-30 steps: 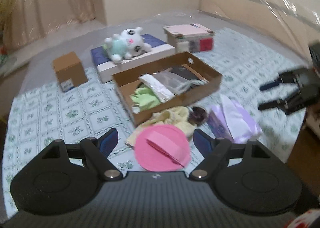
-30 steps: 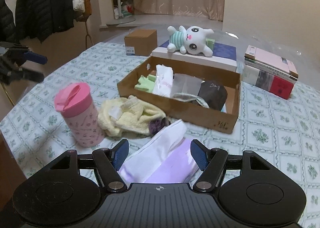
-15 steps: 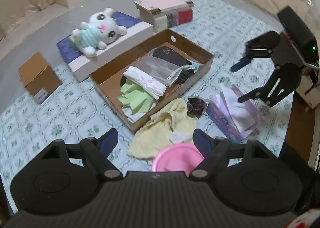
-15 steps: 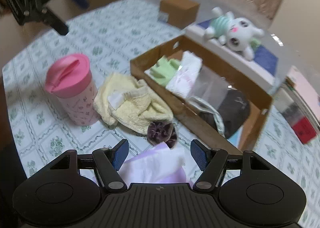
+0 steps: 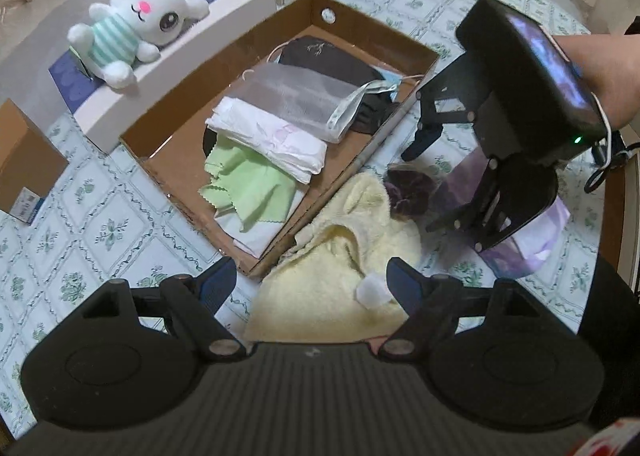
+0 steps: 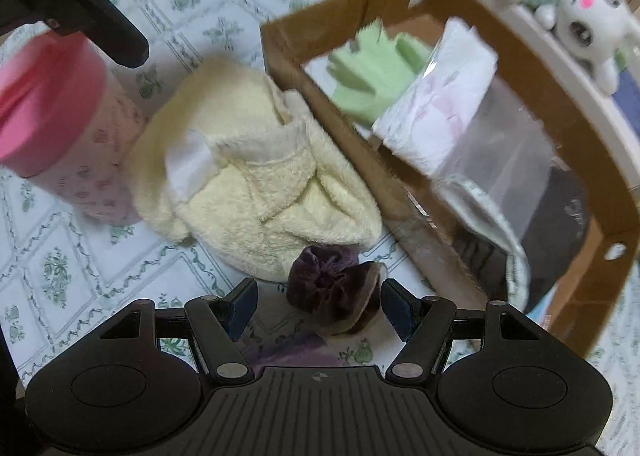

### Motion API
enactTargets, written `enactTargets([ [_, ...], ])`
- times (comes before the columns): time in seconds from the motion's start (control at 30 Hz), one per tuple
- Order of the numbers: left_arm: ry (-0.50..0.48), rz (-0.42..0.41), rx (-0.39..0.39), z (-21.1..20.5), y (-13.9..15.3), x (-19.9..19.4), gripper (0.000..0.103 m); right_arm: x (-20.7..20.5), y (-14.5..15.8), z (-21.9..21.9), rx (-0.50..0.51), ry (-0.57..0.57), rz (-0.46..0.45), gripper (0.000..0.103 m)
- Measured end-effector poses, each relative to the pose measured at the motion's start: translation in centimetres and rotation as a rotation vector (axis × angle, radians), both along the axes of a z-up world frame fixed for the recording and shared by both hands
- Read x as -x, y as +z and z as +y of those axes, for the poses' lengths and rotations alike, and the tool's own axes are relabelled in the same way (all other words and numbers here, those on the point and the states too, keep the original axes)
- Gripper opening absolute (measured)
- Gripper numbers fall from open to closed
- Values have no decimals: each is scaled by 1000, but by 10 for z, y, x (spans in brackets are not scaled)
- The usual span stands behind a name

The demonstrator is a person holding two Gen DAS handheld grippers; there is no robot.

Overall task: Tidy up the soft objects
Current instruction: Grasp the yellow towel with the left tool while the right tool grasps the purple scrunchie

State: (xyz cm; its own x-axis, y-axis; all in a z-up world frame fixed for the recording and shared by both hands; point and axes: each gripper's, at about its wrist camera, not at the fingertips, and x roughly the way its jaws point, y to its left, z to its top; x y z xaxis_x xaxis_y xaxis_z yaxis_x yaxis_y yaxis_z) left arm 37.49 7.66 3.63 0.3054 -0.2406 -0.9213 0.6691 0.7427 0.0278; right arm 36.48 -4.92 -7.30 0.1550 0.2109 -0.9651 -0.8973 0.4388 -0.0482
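Two grippers have dropped closer over the soft pile since a second ago, both now pointing steeply down.
Left gripper (image 5: 310,282) fingers stand wide and empty above the fluffy yellow towel (image 5: 340,256), which lies crumpled on the patterned counter (image 5: 80,216) against the cardboard box (image 5: 372,28). Right gripper (image 6: 316,302) fingers also stand wide, flanking without gripping a gathered dark purple scrunchie (image 6: 332,284) beside the towel. The pink-lidded cup (image 6: 52,104) has left the left view.

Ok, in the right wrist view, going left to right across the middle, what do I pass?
pink-lidded cup → yellow towel → green cloth → white folded cloth → clear mesh bag, the last three inside the cardboard box.
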Motion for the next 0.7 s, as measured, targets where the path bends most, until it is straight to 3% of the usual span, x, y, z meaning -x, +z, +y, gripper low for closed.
enactTargets([
  [0.17, 10, 22, -5, -1, -12, -10, 80, -14, -18, 5, 41, -15, 33, 66],
  [0.23, 12, 30, -9, -2, -15, -11, 80, -16, -18, 4, 36, -22, 33, 46],
  [0.37, 24, 46, -19, -5, -21, -12, 80, -21, -10, -8, -18, -66, 41, 30],
  [0.7, 15, 113, -105, -55, -31, -14, 80, -19, 55, -62, -218, -230, -27, 26],
])
